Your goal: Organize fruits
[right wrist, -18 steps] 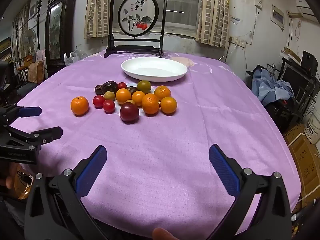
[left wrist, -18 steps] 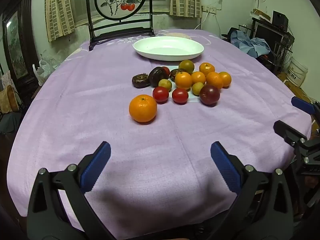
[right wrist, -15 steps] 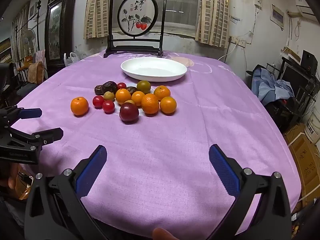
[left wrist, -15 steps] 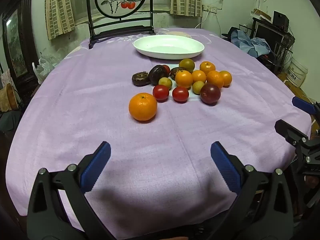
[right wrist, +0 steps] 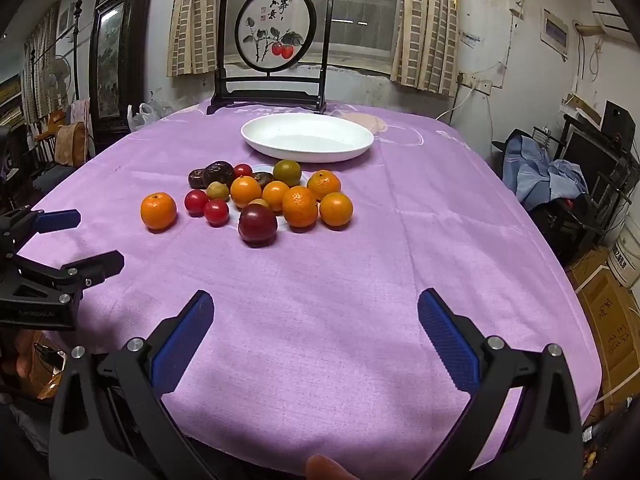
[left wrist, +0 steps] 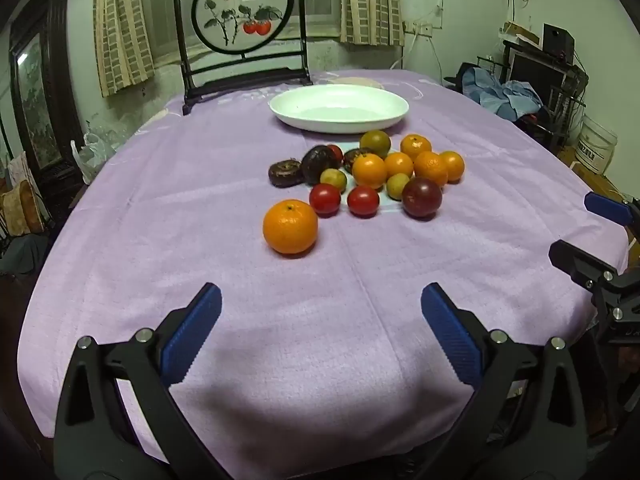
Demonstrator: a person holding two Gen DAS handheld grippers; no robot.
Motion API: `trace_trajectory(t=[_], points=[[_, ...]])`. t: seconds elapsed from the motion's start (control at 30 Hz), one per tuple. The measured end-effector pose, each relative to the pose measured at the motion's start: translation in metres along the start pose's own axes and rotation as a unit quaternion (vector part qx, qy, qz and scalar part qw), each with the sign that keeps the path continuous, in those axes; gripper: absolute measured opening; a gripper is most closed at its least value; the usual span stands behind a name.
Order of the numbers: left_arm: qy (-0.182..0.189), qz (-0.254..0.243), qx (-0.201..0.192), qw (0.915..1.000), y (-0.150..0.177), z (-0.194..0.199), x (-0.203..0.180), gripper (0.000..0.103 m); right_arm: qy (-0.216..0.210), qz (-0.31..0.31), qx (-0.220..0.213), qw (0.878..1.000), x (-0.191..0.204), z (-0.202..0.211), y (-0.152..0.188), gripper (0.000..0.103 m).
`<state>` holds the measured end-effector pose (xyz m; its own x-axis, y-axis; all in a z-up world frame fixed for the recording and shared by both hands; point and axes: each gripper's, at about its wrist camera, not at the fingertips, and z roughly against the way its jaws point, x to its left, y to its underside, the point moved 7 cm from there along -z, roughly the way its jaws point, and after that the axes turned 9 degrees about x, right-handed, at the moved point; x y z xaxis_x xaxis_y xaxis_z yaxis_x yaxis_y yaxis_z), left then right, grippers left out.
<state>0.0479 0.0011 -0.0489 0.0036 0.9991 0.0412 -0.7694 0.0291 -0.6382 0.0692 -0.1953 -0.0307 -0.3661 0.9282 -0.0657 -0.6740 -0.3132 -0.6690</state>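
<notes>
The worktop (right wrist: 360, 280) wears a lilac cloth and stands in a dim, cluttered room. At its far edge a dark wooden stand (right wrist: 276, 40) frames a round painting of red fruit on a branch. Behind it a window (right wrist: 352, 8) is flanked by beige checked curtains (right wrist: 424, 28) above a stained, peeling wall (right wrist: 520, 64) with cables and a socket. On the left stands a tall dark cabinet (right wrist: 108, 52) with a glass panel, and a chair (right wrist: 68, 140) with a cushion. On the right blue cloth (right wrist: 536, 172) lies heaped beside a black rack (right wrist: 600, 168); cardboard boxes (right wrist: 604, 312) sit on the floor, and a white bucket (left wrist: 596, 148) beyond
</notes>
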Motion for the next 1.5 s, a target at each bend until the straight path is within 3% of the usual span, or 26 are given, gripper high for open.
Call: trace_trajectory(t=[0.37,0.53,0.73,1.5], points=[[0.004,0.013,-0.021,0.9997,-0.0014,0.0054,0.0012,0.101,0.000,-0.006,0.004,1.000,-0.0002,0.0057,0.0005,0.102],[0.023,0.020,-0.005,0.9995,-0.0009,0.0033,0.0008,0.101,0.001,-0.007,0.004,1.000,-0.0003,0.0057,0.0005,0.102],[0.009,0.012,0.003,0.9999,0.0002,0.0004,0.0010,0.101,0.000,-0.006,0.005,1.000,-0.0005,0.0049,0.0011,0.102],[0.010,0.003,0.013,0.9999,0.0012,-0.0026,-0.0015,0.101,0.001,-0.008,0.007,1.000,-0.0005,0.0032,0.0028,0.102]])
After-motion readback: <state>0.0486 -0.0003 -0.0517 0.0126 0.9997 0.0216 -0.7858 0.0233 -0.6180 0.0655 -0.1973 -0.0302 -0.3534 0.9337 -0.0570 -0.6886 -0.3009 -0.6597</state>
